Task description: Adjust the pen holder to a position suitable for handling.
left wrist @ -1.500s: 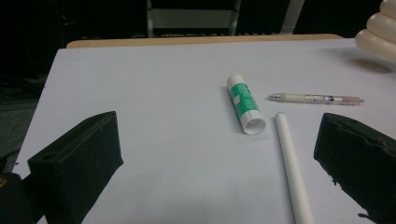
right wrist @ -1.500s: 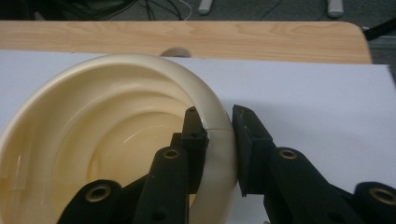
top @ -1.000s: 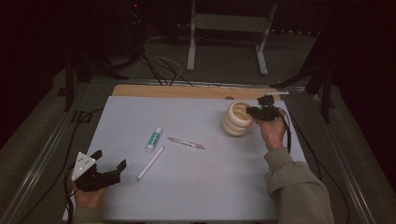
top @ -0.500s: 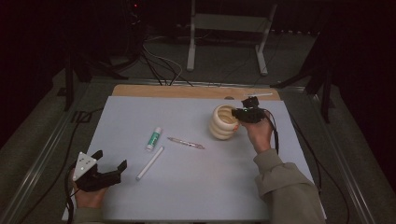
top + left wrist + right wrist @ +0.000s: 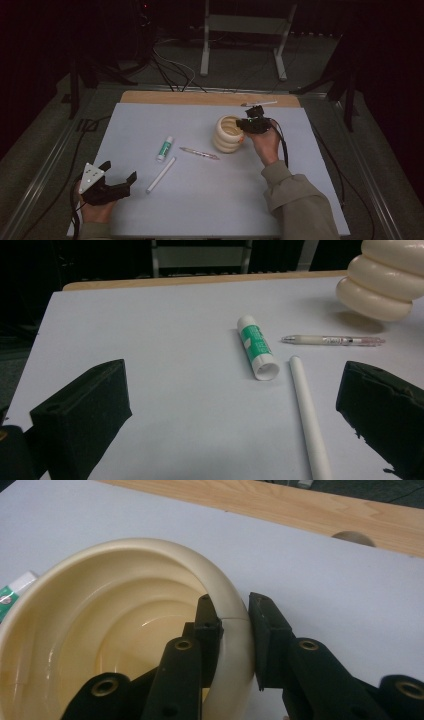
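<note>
Left gripper point(image 5: 117, 181): rested at the counter's point(image 5: 210, 210) near left corner, jaws wide apart, holding nothing. Glue stick point(image 5: 164, 148), white rod point(image 5: 161, 174), pen point(image 5: 199, 153): lay mid-counter, apart, unmoved. Cream ribbed cup point(image 5: 227, 134): had travelled leftward from the right side toward centre, right gripper point(image 5: 245, 126) clamped on its rim, apparently lifted. Open room lay near and right; the wooden far edge point(image 5: 200, 98) stood close.

Left hand-held gripper point(image 5: 119, 181) low at near-left, jaws wide apart; right hand-held gripper point(image 5: 243, 125) mid-right, jaws clamped.
</note>
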`<state>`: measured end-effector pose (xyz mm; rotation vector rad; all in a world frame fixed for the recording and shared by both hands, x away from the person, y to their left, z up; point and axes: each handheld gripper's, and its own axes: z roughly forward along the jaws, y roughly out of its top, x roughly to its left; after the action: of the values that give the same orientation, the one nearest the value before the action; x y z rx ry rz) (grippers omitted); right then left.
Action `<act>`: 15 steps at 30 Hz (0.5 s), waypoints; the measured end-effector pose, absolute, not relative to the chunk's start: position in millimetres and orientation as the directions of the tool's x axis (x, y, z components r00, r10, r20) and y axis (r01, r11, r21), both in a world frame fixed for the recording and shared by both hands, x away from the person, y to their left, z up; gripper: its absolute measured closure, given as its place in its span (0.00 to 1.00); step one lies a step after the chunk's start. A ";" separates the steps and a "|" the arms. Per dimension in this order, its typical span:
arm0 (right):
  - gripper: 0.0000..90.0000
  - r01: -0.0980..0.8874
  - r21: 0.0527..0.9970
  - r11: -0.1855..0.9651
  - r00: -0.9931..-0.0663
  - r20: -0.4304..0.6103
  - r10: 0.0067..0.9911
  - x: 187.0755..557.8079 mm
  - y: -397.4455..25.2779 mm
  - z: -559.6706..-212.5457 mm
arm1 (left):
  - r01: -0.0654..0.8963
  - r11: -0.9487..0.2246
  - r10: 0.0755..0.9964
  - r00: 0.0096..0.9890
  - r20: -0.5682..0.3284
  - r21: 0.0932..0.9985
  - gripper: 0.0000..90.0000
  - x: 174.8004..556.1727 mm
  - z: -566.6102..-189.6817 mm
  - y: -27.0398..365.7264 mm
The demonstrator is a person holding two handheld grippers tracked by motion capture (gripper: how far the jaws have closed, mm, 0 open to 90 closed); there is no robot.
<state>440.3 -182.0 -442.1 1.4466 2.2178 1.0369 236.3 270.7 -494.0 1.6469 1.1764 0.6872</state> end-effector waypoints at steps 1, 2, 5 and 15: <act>0.85 0.665 0.708 0.239 -0.460 0.136 0.877 438.7 -177.9 -441.8 | 0.380 -0.070 0.923 0.376 -0.085 0.922 0.02 236.3 -494.0 270.7; 0.85 0.662 0.709 0.243 -0.465 0.135 0.875 437.9 -175.9 -441.4 | 0.380 -0.070 0.923 0.376 -0.085 0.922 0.01 236.4 -494.0 270.6; 0.85 0.657 0.710 0.254 -0.474 0.128 0.871 436.5 -171.1 -440.7 | 0.381 -0.074 0.922 0.377 -0.082 0.922 0.01 236.4 -494.1 270.2; 0.85 0.668 0.696 0.263 -0.460 0.107 0.882 441.3 -159.7 -449.4 | 0.383 -0.079 0.921 0.382 -0.080 0.920 0.01 236.7 -494.3 269.9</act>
<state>441.3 -159.7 -449.4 1.4247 2.2366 0.9998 236.7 269.9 -494.3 1.6564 1.1716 0.6846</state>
